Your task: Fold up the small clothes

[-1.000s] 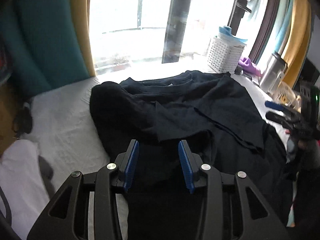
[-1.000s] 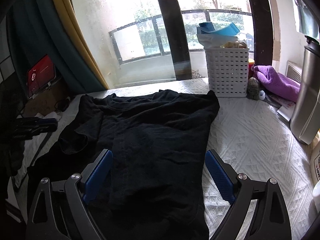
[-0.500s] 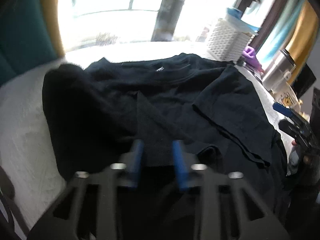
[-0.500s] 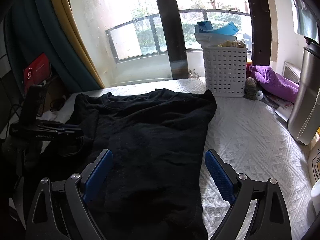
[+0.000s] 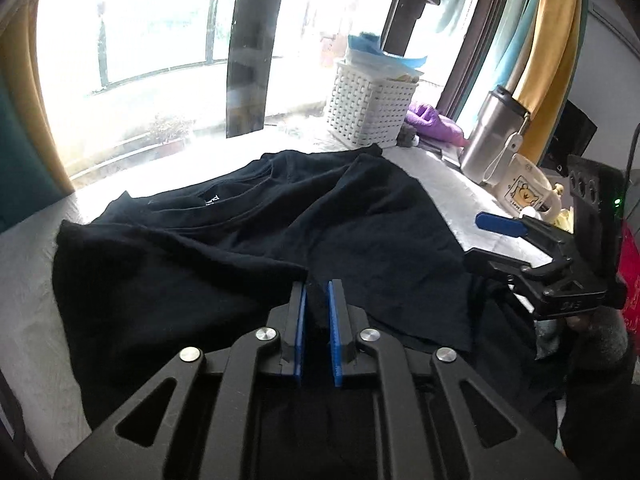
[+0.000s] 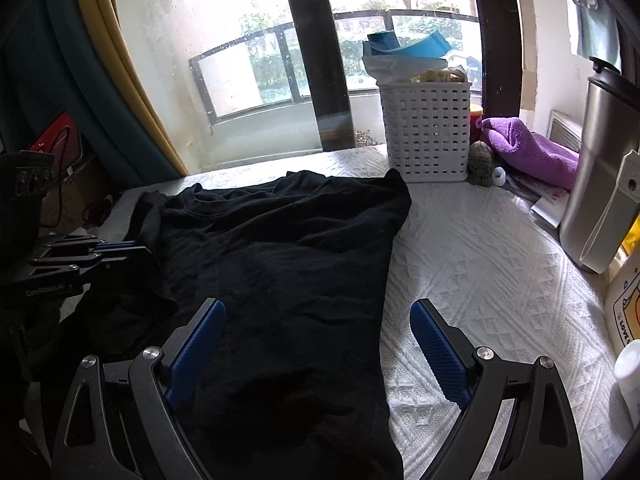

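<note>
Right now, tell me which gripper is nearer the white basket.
Right. The right gripper hangs open over the black shirt, the white basket just beyond; the left gripper pinches the shirt's far-side fold, farther away.

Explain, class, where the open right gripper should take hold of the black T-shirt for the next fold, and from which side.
Probably the black T-shirt is best pinched at its bare right edge. There the cloth lies flat on the white bedcover, between the open right gripper fingers. Come from the right, lower finger sliding under.
</note>
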Available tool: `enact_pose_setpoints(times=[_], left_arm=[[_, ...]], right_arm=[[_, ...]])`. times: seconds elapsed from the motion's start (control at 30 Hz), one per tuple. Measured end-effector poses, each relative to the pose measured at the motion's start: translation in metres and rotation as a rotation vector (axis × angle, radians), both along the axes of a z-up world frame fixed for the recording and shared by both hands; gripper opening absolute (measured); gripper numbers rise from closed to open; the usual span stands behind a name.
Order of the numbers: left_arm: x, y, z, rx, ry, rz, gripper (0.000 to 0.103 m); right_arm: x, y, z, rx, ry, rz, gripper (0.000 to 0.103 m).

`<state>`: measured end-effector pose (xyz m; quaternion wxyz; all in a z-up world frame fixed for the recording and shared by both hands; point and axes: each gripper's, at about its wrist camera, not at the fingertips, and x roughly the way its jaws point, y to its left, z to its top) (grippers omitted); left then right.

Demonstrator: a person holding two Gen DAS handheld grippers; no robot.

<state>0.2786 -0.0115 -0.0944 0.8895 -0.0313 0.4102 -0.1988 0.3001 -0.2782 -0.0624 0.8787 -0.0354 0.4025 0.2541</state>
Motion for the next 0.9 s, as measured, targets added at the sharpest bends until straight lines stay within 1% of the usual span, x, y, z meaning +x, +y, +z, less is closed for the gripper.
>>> enact_pose_setpoints(times=[0.03, 0.13, 0.2, 0.27, 0.3, 0.37, 0.4, 0.43, 0.5, 0.6, 0.7, 0.8, 0.9], left_arm=[[-0.003, 0.002, 0.003, -0.004, -0.001, 0.003, 0.028], [-0.014, 0.008, 0.013, -0.002, -0.014, 0.004, 0.029], [-0.022, 0.013, 0.015, 0.011, -0.017, 0.011, 0.029], [-0.027, 0.019, 0.013, 0.033, -0.014, 0.035, 0.031], [-0.028, 0.022, 0.010, 0.037, -0.005, 0.042, 0.035], [-0.029, 0.025, -0.001, 0.036, 0.035, 0.038, 0.037], [-0.030, 0.026, -0.007, 0.048, 0.052, 0.036, 0.037], [-0.029, 0.026, -0.015, 0.076, 0.064, 0.040, 0.037], [-0.028, 0.029, -0.024, 0.116, 0.076, 0.080, 0.037], [-0.033, 0.038, -0.019, 0.055, 0.062, 0.094, 0.037], [-0.037, 0.038, -0.013, 0.053, 0.050, 0.093, 0.037], [-0.042, 0.028, -0.008, 0.035, 0.049, 0.058, 0.037], [-0.052, 0.007, -0.005, 0.034, 0.040, -0.007, 0.037]], right_arm=[[-0.001, -0.001, 0.001, 0.001, -0.001, 0.000, 0.095], [-0.002, -0.001, 0.001, 0.001, -0.002, 0.000, 0.095], [-0.005, -0.001, 0.003, 0.004, -0.006, 0.001, 0.095], [-0.007, -0.002, 0.005, 0.005, -0.011, 0.002, 0.095], [-0.009, -0.003, 0.006, 0.006, -0.013, 0.002, 0.095], [-0.012, -0.004, 0.008, 0.006, -0.015, 0.000, 0.095], [-0.014, -0.005, 0.008, 0.004, -0.016, -0.002, 0.095], [-0.015, -0.005, 0.009, 0.003, -0.016, -0.003, 0.095], [-0.018, -0.008, 0.010, -0.002, -0.018, -0.009, 0.095], [-0.022, -0.012, 0.014, -0.007, -0.026, -0.018, 0.095], [-0.024, -0.016, 0.016, -0.011, -0.031, -0.034, 0.095], [-0.025, -0.022, 0.020, -0.016, -0.040, -0.053, 0.095], [-0.029, -0.032, 0.025, -0.020, -0.049, -0.070, 0.095]])
